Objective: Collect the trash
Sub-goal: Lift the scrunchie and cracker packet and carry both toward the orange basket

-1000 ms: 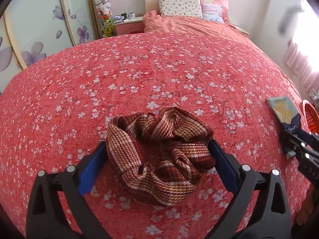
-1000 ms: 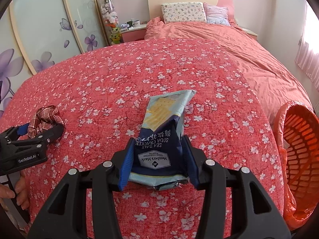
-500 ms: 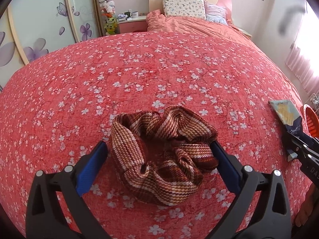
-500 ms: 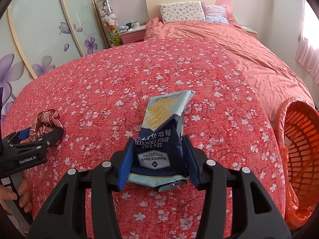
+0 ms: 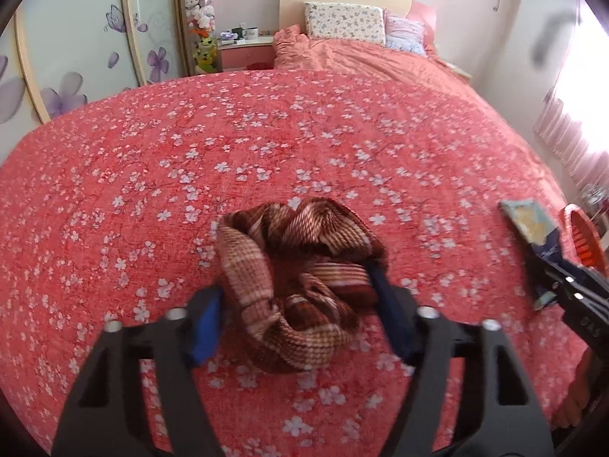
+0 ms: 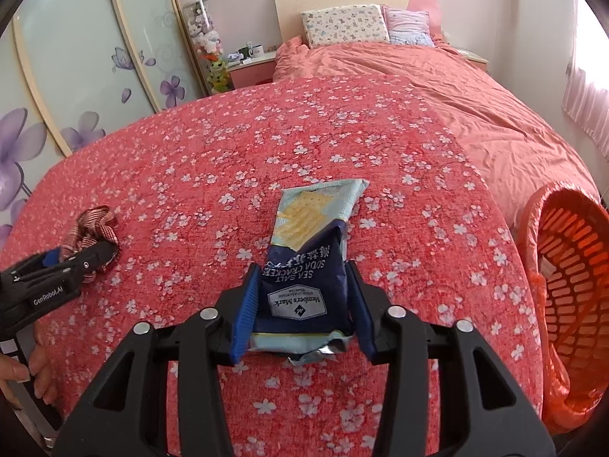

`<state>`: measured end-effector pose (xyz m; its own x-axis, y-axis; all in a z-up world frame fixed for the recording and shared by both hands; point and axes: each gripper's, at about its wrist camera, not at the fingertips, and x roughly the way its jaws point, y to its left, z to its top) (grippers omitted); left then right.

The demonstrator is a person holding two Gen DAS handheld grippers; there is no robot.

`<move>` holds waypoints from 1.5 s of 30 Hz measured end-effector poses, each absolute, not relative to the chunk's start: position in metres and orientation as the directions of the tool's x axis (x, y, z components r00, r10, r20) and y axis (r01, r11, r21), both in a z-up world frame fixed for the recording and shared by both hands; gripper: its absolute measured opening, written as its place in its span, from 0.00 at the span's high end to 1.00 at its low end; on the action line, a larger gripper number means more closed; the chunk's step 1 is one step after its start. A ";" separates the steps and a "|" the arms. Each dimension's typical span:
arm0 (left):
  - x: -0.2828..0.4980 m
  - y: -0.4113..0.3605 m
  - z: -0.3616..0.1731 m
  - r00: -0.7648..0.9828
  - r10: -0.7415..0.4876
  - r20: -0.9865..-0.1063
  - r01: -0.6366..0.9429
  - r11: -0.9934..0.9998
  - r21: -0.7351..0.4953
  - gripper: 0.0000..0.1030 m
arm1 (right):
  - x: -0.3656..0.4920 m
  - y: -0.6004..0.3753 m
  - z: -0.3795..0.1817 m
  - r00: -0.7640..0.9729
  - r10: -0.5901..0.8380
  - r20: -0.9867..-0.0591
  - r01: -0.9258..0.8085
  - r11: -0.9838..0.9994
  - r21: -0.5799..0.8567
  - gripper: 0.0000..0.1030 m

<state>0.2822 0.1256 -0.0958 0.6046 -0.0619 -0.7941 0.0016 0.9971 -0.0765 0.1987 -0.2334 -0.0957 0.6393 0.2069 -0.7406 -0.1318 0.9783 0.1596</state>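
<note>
Between the blue pads of the left gripper [image 5: 297, 308] lies a crumpled brown plaid cloth [image 5: 300, 278], and the jaws, which stood wide on either side of it a second ago, are closing now: the pads have come in against its folds and the cloth is bunched narrower and taller than before. That view is blurred, so how firmly it is pinched cannot be told. The right gripper [image 6: 302, 304] has the dark end of a sea salt soda cracker packet [image 6: 308, 262] between its pads; its jaws are closing too, a little tighter than a second ago, and they press on the packet's sides. The packet lies in the same spot, its pale end pointing away up the red blanket with white blossoms [image 6: 342, 144]. Neither gripper has shifted much across the blanket.

At the left edge of the right wrist view a hand [image 6: 26, 365] holds the left gripper's handle. To the right, just off the blanket's edge, an orange basket lined with an orange bag [image 6: 571, 266] stands tipped with its mouth toward the packet, near it but apart. Farther on lies a plain pink duvet [image 6: 437, 87], then two pillows [image 6: 346, 24] against the headboard. A nightstand with mugs [image 6: 251, 61] and a tube of plush toys [image 6: 207, 34] stand beside wardrobe doors with purple flowers [image 6: 76, 76].
</note>
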 end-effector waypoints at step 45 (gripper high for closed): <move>0.198 -0.014 0.040 0.764 -0.199 -0.614 0.209 0.976 -0.056 0.66 | 0.091 -0.318 0.014 0.856 0.160 -0.492 -0.100 0.984 0.147 0.74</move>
<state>0.1978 -0.0143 0.0397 0.7635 -0.1988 -0.6144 0.2093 0.9763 -0.0557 0.0915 -0.3175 0.0138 0.8557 0.1601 -0.4922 -0.0997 0.9841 0.1468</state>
